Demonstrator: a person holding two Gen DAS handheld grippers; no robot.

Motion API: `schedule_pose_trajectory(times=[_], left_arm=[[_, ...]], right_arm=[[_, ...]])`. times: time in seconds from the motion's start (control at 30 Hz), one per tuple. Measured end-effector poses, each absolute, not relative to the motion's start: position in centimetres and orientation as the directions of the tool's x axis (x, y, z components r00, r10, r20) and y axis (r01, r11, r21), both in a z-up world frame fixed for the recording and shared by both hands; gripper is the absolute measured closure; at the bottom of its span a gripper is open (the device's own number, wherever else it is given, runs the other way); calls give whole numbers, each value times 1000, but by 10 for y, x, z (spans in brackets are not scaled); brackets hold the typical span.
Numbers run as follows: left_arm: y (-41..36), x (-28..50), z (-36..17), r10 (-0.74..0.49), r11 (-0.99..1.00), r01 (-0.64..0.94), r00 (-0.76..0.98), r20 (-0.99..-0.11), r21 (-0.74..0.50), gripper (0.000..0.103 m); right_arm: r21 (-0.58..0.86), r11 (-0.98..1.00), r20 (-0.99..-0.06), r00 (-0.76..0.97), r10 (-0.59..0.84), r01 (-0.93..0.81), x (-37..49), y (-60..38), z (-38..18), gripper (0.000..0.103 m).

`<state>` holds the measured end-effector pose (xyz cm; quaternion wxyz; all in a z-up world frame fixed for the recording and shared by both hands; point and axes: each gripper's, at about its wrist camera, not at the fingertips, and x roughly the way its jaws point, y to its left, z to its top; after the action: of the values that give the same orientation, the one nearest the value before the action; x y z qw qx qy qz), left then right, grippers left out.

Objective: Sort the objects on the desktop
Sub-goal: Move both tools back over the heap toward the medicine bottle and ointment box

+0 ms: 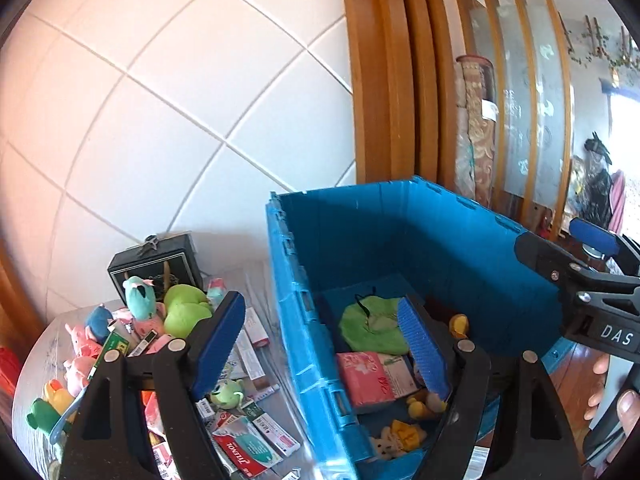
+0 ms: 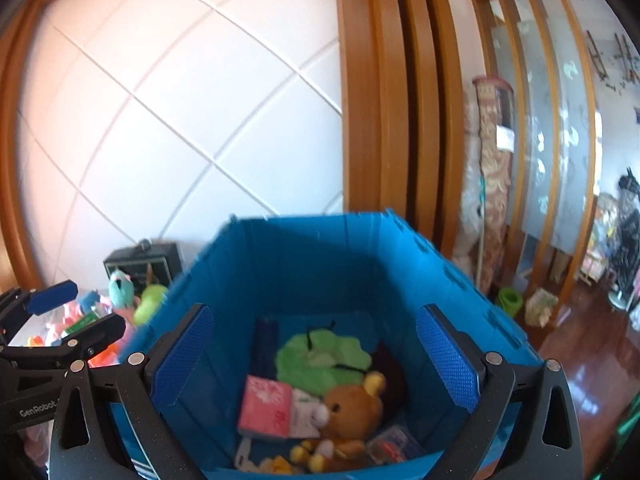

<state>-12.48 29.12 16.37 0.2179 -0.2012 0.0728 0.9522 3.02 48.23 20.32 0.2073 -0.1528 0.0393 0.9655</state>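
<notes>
A blue plastic crate (image 1: 440, 232) stands on the table; it also fills the right wrist view (image 2: 320, 256). Inside lie a green plush (image 2: 324, 356), a pink tissue pack (image 2: 266, 406), a brown bear plush (image 2: 352, 408) and small yellow toys. My left gripper (image 1: 320, 344) is open and empty, straddling the crate's left wall. My right gripper (image 2: 316, 360) is open and empty above the crate's inside; it also shows at the right edge of the left wrist view (image 1: 592, 280). A pile of plush toys (image 1: 140, 320) and boxes (image 1: 248, 444) lies left of the crate.
A dark box (image 1: 156, 268) stands by the tiled wall behind the pile. A wooden door frame (image 1: 384, 80) and a glass partition rise behind the crate. Rolled mats (image 2: 492, 184) lean by the frame. Wood floor lies to the right.
</notes>
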Motion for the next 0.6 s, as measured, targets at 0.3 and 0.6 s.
schedule_pose_trajectory(times=[0.3, 0.6], left_arm=[[185, -137, 140, 253, -961, -278, -856, -451, -13, 25], [51, -138, 83, 112, -994, -90, -817, -566, -67, 25]], right_arm=[[22, -986, -194, -968, 161, -168, -2, 397, 201, 0], [12, -997, -210, -974, -83, 82, -44, 289, 181, 0]])
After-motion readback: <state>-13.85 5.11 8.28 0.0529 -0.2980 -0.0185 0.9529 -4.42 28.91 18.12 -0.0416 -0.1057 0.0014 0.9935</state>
